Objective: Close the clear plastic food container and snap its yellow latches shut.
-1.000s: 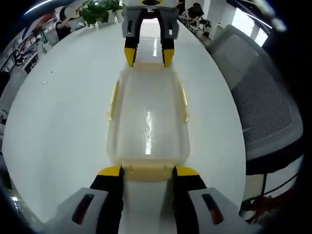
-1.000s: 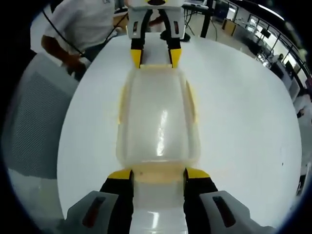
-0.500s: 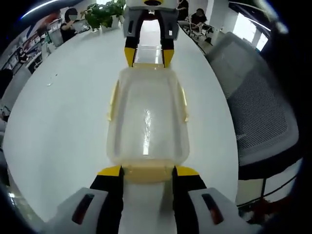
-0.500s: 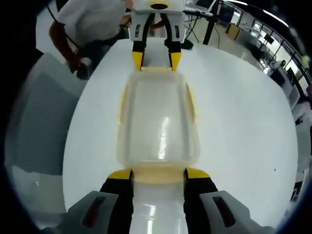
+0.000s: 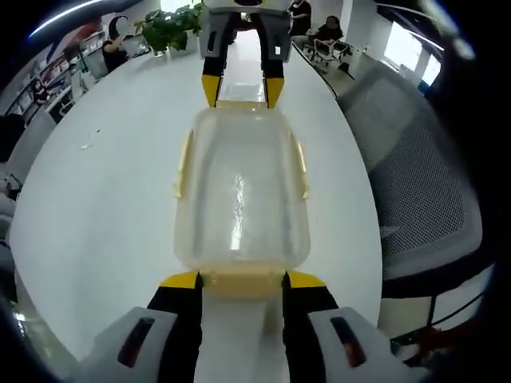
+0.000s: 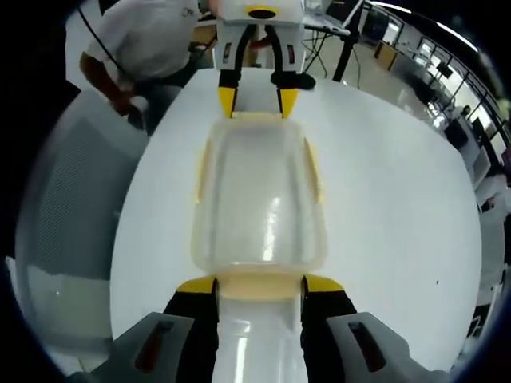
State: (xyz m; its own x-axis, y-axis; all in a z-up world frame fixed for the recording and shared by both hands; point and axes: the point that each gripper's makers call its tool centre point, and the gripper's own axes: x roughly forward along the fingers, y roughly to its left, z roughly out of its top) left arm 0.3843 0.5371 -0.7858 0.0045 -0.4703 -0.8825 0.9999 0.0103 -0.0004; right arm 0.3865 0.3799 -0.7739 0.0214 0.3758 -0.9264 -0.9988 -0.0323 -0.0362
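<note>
White round office table (image 5: 104,199) carried the clear rectangular plastic food container (image 5: 242,191), lid seated, between both tools.
Left gripper (image 5: 242,281) and right gripper (image 6: 257,285) each stood part-open astride an end yellow latch (image 5: 242,283); pressing both ends evenly, without sliding the box, looked best.

In the left gripper view, the left gripper (image 5: 242,278) rises from the bottom centre, its yellow-tipped jaws spread apart, while the right gripper (image 5: 241,89) points back from the top centre, jaws likewise parted. In the right gripper view, the right gripper (image 6: 259,283) sits bottom centre, facing the left gripper (image 6: 257,102) at top centre.
</note>
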